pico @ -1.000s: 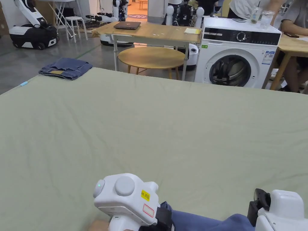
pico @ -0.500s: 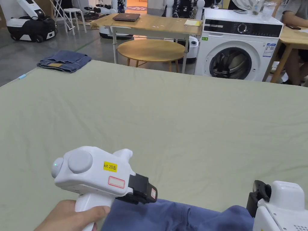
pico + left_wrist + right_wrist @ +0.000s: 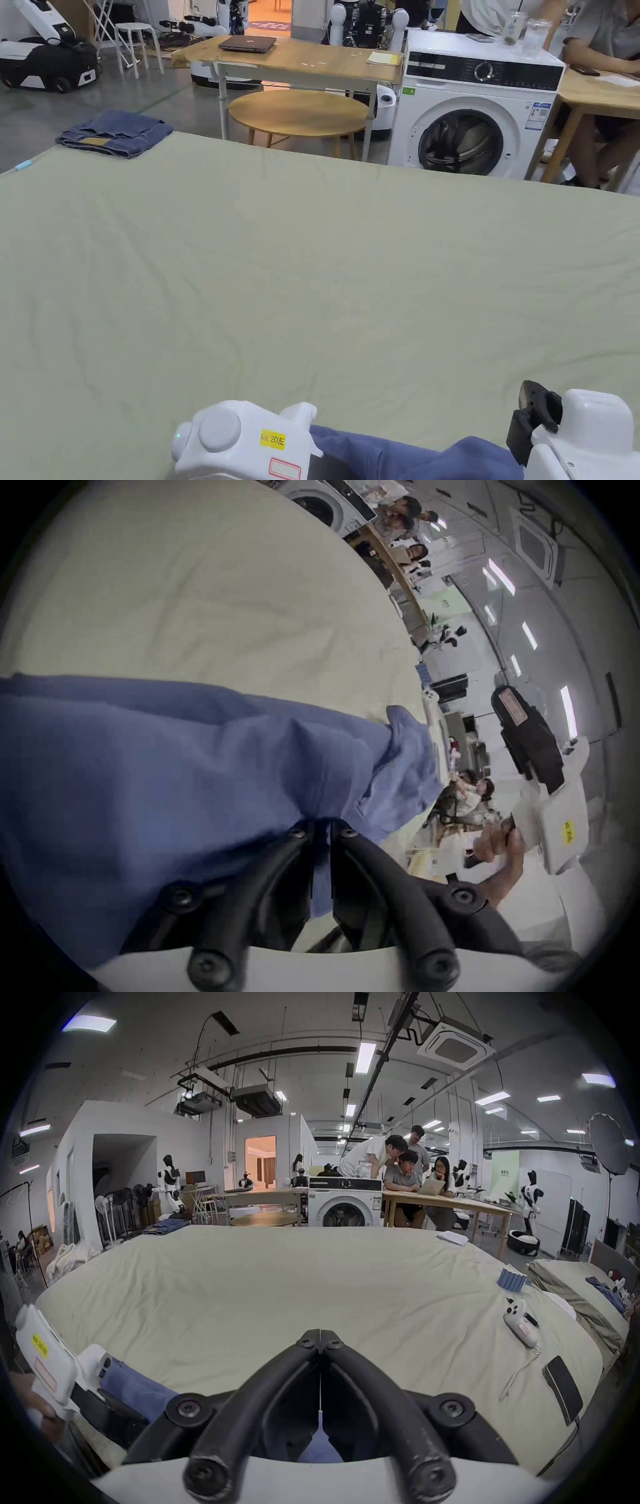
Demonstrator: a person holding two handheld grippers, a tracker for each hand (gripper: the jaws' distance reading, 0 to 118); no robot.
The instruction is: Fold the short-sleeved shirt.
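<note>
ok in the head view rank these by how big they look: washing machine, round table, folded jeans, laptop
1. washing machine
2. round table
3. folded jeans
4. laptop

The laptop is farthest from the camera, so its true size against the jeans is unsure.

A yellow sticker (image 3: 272, 439) with short dark print sits on the white housing of the left claw (image 3: 322, 824), and a red-edged label (image 3: 284, 469) is just below it. Its print is too blurred to make out. The right claw (image 3: 321, 1335) carries a like yellow tag (image 3: 568, 832). On the far washer (image 3: 475, 75), a green mark (image 3: 409, 91) and a blue-white energy label (image 3: 536, 117) are too small to read.
</note>
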